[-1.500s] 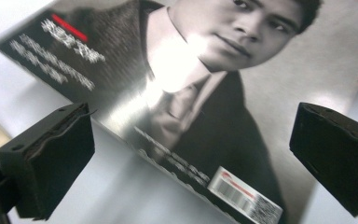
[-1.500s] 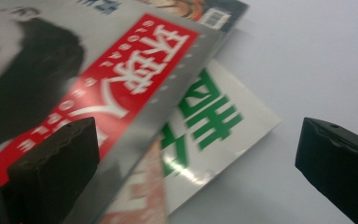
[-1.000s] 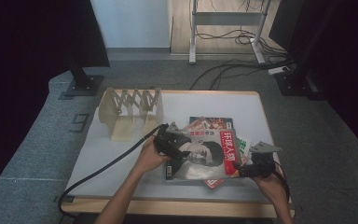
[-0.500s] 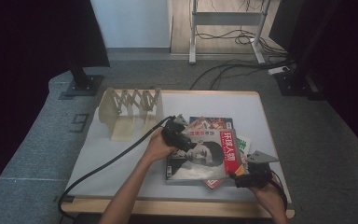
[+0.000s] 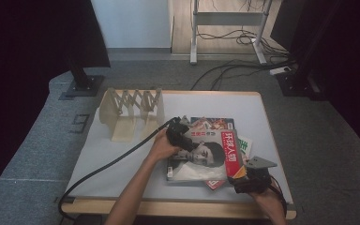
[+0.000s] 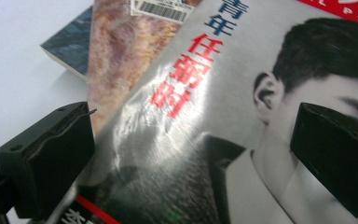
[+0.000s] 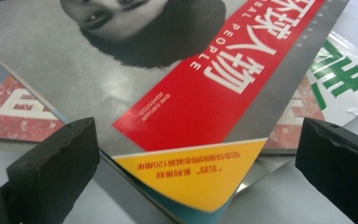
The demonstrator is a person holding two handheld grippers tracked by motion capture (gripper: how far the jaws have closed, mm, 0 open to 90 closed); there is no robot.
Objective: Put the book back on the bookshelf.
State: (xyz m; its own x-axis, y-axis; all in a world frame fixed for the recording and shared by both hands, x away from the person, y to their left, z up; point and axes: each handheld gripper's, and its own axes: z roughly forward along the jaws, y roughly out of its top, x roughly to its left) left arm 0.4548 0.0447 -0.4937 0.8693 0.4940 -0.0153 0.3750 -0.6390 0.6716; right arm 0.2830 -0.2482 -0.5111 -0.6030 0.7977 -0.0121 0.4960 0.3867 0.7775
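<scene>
A stack of magazines lies at the table's centre right. The top magazine (image 5: 209, 161) has a grey portrait cover and a red title band. My left gripper (image 5: 183, 138) hovers over its far left part. In the left gripper view the left gripper (image 6: 191, 161) is open, with the cover (image 6: 205, 93) between the jaws. My right gripper (image 5: 240, 177) is at the magazine's near right corner. The right gripper view has the right gripper (image 7: 196, 175) open, astride the yellow corner (image 7: 191, 175) and red band (image 7: 223, 88).
A wooden accordion rack (image 5: 131, 112) stands at the back left of the table (image 5: 122, 164). Under the top magazine lie a red one (image 5: 215, 183), a green-lettered one (image 5: 246, 145) and another (image 5: 211, 123) behind. A black cable (image 5: 103, 166) trails to the front left.
My left gripper has slid a little farther onto the cover. My right gripper has drawn back toward the front edge, to the magazine's near right corner.
</scene>
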